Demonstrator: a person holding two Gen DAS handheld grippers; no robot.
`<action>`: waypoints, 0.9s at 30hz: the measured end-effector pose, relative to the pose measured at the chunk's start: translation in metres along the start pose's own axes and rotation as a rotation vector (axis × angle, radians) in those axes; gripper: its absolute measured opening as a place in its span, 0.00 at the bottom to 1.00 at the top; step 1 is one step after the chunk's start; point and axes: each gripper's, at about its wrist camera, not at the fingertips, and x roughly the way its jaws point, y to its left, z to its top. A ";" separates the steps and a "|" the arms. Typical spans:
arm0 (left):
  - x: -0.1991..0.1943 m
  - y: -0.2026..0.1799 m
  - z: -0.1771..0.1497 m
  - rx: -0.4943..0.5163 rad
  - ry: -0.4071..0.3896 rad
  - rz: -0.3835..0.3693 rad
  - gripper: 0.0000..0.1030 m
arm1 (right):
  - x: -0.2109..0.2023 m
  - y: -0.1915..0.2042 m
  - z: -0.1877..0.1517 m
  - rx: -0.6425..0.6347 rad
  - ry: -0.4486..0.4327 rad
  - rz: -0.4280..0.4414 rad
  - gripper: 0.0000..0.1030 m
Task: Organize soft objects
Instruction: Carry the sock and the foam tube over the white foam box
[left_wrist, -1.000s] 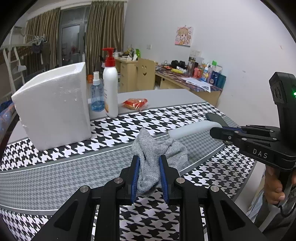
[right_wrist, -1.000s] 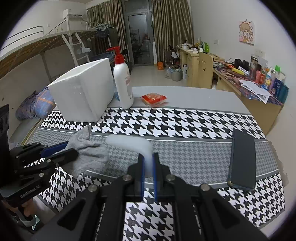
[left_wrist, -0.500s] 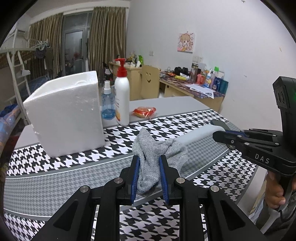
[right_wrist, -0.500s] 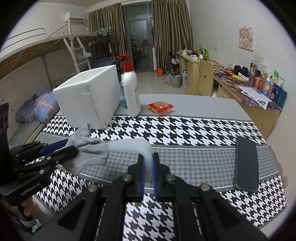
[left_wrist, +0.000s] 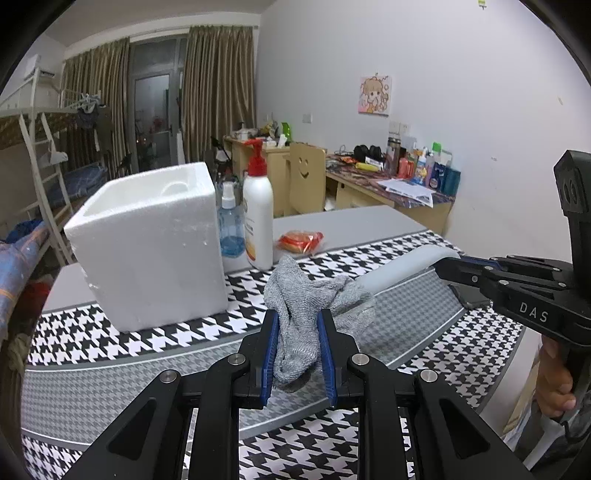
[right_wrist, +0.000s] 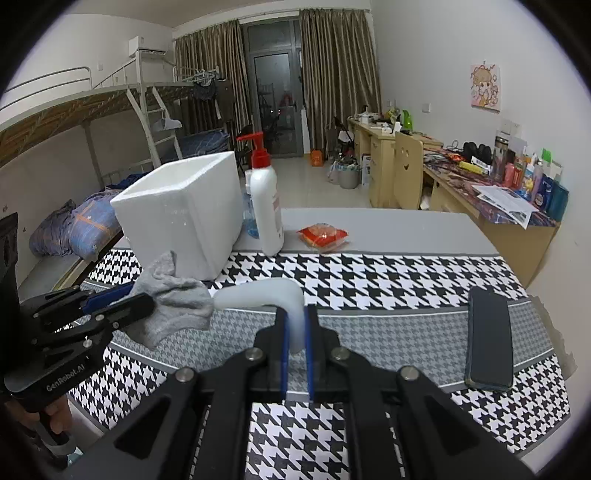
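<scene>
grey table under a black-and-white houndstooth cloth with a finer grey check band along the middle. on the far left, 1 white foam box, open at the top, partly on the cloth. just right of it, 1 white pump bottle with a red head, upright on bare tabletop, and 1 blue spray bottle between box and pump bottle. further right, well apart, 1 red snack packet on bare grey. near the right edge, 1 dark phone flat on the grey band.
</scene>
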 end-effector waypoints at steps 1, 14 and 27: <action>-0.002 0.001 0.002 0.003 -0.007 0.004 0.22 | -0.001 0.001 0.002 -0.001 -0.004 0.000 0.10; -0.013 0.016 0.017 0.007 -0.059 0.033 0.22 | -0.001 0.013 0.017 -0.003 -0.036 0.013 0.10; -0.025 0.035 0.030 -0.005 -0.110 0.053 0.22 | -0.006 0.029 0.032 -0.012 -0.079 0.006 0.10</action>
